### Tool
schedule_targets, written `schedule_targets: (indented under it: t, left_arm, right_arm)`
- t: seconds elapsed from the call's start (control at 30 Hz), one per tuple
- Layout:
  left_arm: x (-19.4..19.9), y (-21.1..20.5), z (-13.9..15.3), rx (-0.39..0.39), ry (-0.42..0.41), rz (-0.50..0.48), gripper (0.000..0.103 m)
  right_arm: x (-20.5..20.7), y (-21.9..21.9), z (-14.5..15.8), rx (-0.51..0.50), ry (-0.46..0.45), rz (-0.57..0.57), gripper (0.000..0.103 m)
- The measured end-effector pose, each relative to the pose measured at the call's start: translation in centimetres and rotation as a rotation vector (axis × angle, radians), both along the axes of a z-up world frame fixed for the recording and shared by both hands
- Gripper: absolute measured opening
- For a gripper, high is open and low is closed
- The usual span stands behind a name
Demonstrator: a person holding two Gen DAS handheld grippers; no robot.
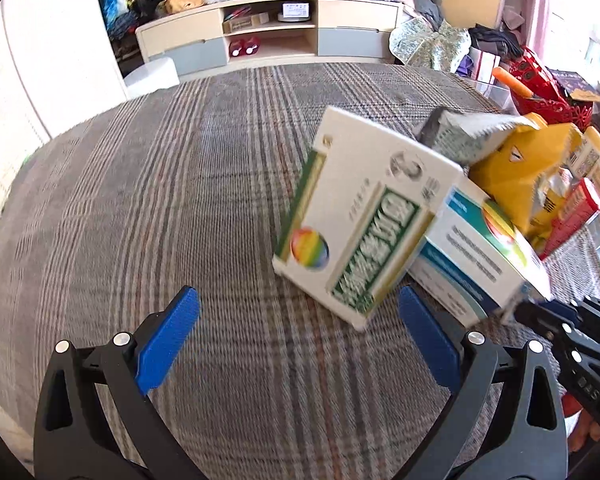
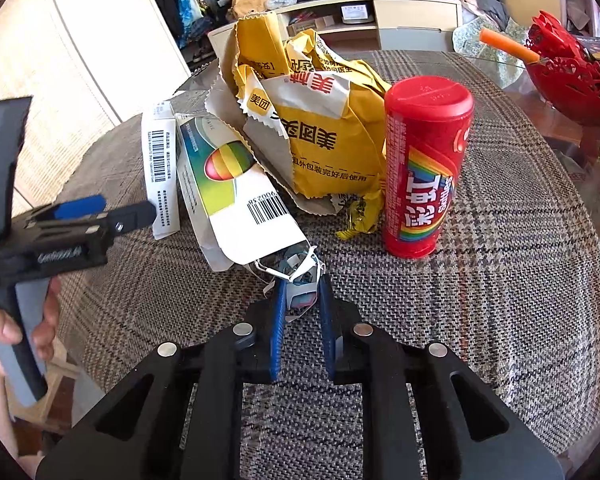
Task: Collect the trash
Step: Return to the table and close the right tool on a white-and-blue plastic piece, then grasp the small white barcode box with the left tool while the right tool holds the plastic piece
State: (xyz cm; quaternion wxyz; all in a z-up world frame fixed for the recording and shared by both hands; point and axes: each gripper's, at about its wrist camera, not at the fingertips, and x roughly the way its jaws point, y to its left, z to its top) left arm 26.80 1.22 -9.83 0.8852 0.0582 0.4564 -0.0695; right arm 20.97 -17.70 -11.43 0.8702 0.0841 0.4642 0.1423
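Right jaws pinching torn carton [image 2: 240, 200] flap — left gripper [image 1: 300, 340] spread wide.

Bare tablecloth [image 1: 140, 200] lies left; tilted white box [image 1: 360, 216] blocks right.

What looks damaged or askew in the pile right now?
The blue-and-white carton has its near end torn open, contents spilling out where the right gripper pinches it. The green-and-white box stands tilted, propped against that carton. The yellow paper bag is crumpled and ripped. The red canister stands upright, intact.
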Motion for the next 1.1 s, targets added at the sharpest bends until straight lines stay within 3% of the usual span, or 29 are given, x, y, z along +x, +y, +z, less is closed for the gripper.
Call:
schedule_targets:
  t: [0.33,0.4,0.43,0.47,0.63,0.9,0.93,0.97,1.03,1.1]
  left_arm:
    - [3.1,-1.2,-1.5,-0.015,-0.017,-0.139,0.095]
    - [3.2,-1.1,-1.8,-0.043,-0.014,-0.146,0.088]
    - [3.3,-1.1,-1.9,-0.054,-0.009,-0.150,0.075]
    - [3.2,-1.1,-2.1,-0.058,0.000,-0.151,0.073]
    - [1.4,-1.6,-1.5,-0.046,-0.005,-0.164,0.072]
    - [-5.0,-2.2,1.0,0.002,-0.014,-0.180,0.071]
    - [-5.9,-2.3,1.3,-0.001,-0.016,-0.178,0.068]
    - [-6.9,-2.3,1.7,-0.007,-0.016,-0.175,0.050]
    - [-8.7,-2.2,2.0,-0.037,0.003,-0.169,0.032]
    - [-10.1,-2.2,2.2,-0.061,0.017,-0.162,0.026]
  right_arm:
    - [0.1,-1.0,-0.1,0.023,0.008,-0.001,0.017]
    - [0.2,-1.1,-0.1,0.021,0.004,-0.002,0.017]
    - [0.0,-1.1,-0.1,0.020,0.002,-0.003,0.017]
    - [-0.1,-1.0,-0.1,0.019,0.000,-0.005,0.017]
    - [-1.4,-1.2,0.6,-0.004,0.000,-0.022,0.016]
    - [-5.5,-2.2,2.2,0.005,0.011,-0.049,0.016]
    - [-6.1,-2.3,2.5,0.007,0.011,-0.049,0.016]
    - [-6.7,-2.5,2.8,0.005,0.011,-0.049,0.016]
    - [-7.8,-2.7,3.0,-0.008,0.008,-0.050,0.016]
    - [-9.0,-3.0,3.2,-0.021,0.014,-0.043,0.016]
